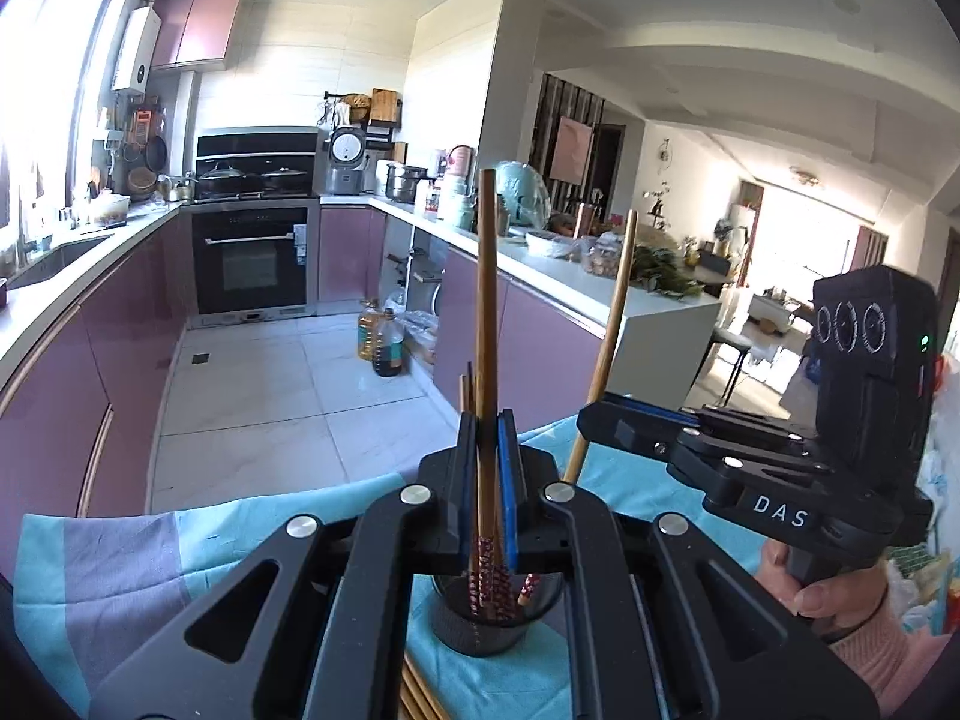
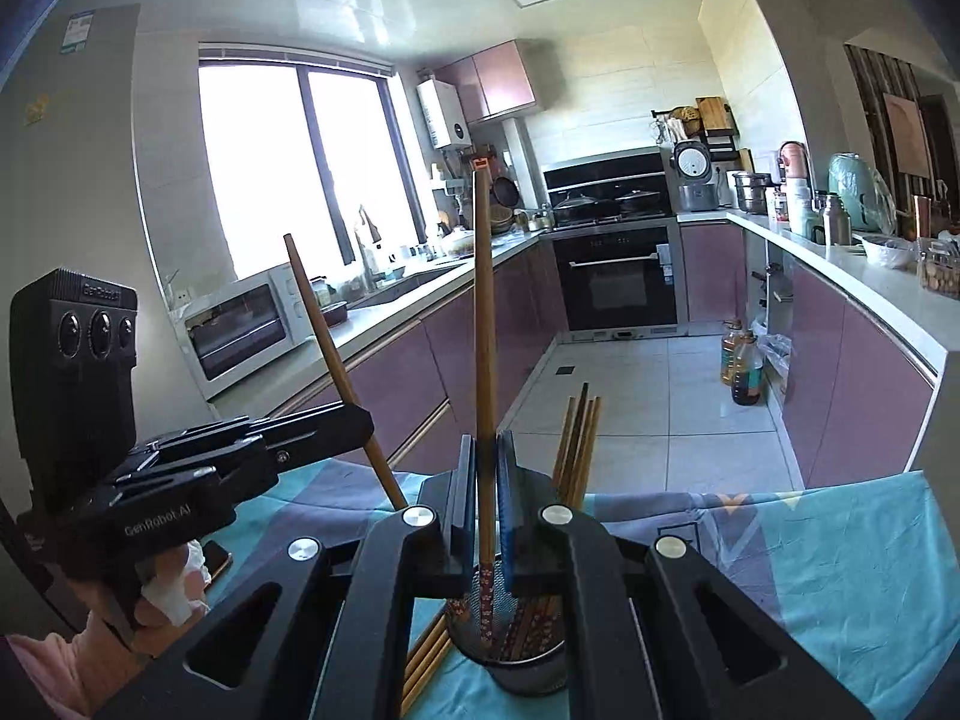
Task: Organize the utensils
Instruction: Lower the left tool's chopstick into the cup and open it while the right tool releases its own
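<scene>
A black mesh utensil cup [image 1: 480,630] stands on a teal cloth [image 1: 288,528], with several chopsticks in it, patterned ends down. My left gripper [image 1: 487,450] is shut on a wooden chopstick [image 1: 486,300], held upright over the cup. My right gripper [image 2: 485,474] is shut on another wooden chopstick [image 2: 483,312], upright with its patterned tip in the cup [image 2: 522,654]. Each gripper shows in the other's view, the right one [image 1: 600,414] to the right, the left one [image 2: 354,420] to the left, each holding its tilted chopstick. More chopsticks [image 2: 426,660] lie on the cloth beside the cup.
The cloth covers a table at the kitchen's near edge. Purple cabinets, an oven [image 1: 252,258] and white counters line the room. Oil bottles [image 1: 384,342] stand on the tiled floor. A phone [image 2: 216,558] lies on the cloth at the left.
</scene>
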Demonstrator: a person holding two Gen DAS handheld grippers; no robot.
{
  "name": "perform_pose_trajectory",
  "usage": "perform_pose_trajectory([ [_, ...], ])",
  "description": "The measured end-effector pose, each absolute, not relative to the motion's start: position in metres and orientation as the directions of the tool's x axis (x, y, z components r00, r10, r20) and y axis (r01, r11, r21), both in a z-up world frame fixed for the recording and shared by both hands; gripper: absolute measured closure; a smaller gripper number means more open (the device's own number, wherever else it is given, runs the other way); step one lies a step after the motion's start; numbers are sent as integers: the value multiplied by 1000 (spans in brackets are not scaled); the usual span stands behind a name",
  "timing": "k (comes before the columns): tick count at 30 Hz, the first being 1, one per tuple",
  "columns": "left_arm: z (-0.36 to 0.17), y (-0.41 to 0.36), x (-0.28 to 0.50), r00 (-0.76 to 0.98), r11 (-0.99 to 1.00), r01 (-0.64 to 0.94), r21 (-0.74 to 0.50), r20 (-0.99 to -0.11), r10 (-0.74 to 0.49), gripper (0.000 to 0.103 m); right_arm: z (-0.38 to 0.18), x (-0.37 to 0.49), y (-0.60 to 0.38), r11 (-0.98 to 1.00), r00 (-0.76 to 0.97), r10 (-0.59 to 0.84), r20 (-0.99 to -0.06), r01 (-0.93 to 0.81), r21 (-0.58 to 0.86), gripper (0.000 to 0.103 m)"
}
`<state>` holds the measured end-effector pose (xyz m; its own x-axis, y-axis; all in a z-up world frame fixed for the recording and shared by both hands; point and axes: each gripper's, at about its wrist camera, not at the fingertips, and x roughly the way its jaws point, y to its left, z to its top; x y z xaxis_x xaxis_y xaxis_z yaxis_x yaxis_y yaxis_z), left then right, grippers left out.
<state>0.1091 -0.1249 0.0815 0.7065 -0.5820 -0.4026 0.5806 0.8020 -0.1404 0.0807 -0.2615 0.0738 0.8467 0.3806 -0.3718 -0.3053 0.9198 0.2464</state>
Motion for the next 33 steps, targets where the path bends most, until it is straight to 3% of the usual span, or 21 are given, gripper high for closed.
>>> perform_pose_trajectory([
  [17,10,-144,156,566,789,597,-145,-620,-543,95,16,118,-247,928,741,370,-561,-265,263,97],
  [29,3,-135,170,585,812,561,-162,-616,-527,95,3,125,-248,938,735,340,-586,-224,263,94],
  [33,4,-123,152,620,826,540,-158,-589,-518,90,3,120,-247,938,740,342,-579,-228,262,92],
])
